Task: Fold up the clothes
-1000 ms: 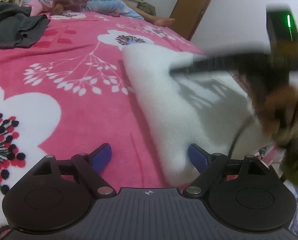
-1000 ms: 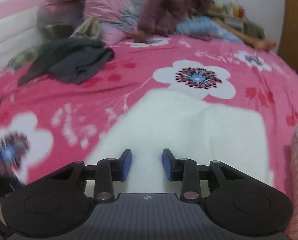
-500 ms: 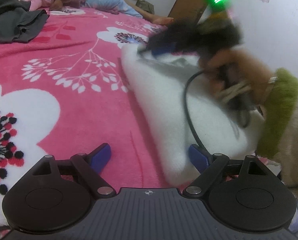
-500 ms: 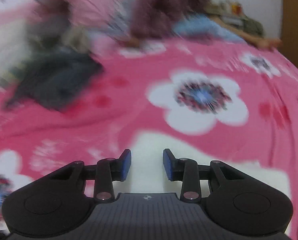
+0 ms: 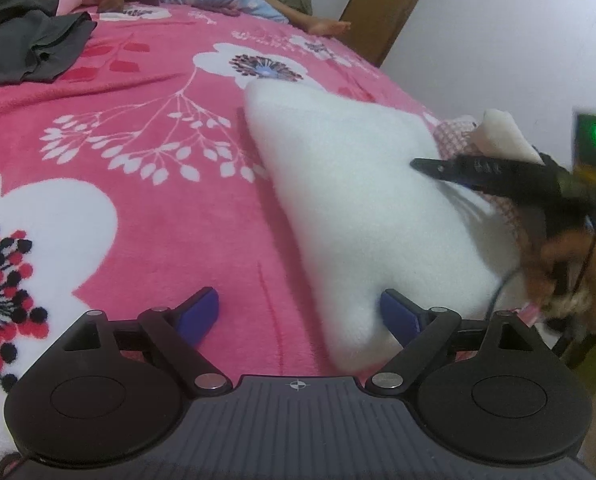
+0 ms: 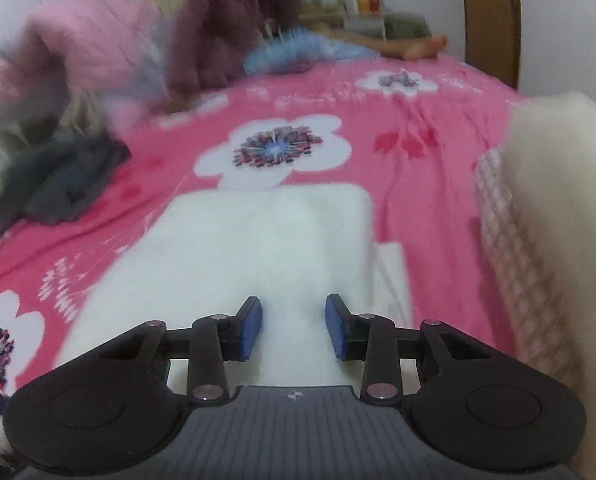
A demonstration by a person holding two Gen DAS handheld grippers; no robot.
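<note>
Two tools are seen over a pink flowered bed point(image 5: 146, 216), on which a white fleece garment point(image 5: 361, 200) is laid, already folded into a thick pad. At the far left of the bed a dark grey heap of clothes point(image 5: 26, 48) is left waiting.

The left tool point(image 5: 298, 312) is held with its fingers wide apart, low above the bed; the near corner of the white garment is caught between them, the right pad lying against the fleece and the left pad standing clear over the bedspread. Nothing is clamped. Further right, the right tool point(image 6: 294, 328) is held above the middle of the garment with its fingers partly apart, and no cloth is pinched between the pads.

The step in hand is judged to be the finishing of this white piece: the fold is made, and the pad is being squared or readied for another fold. For the next move, an edge or corner must be gripped firmly through several thick layers, so that the stack is not dragged apart.

In the left view the right tool is shown from the side, with the hand point(image 5: 557, 268) that carries it and a lit green lamp. Only in the right view are the garment's squared far edge and a second cream and checked cloth point(image 6: 537, 240) at the right clearly shown.
</note>
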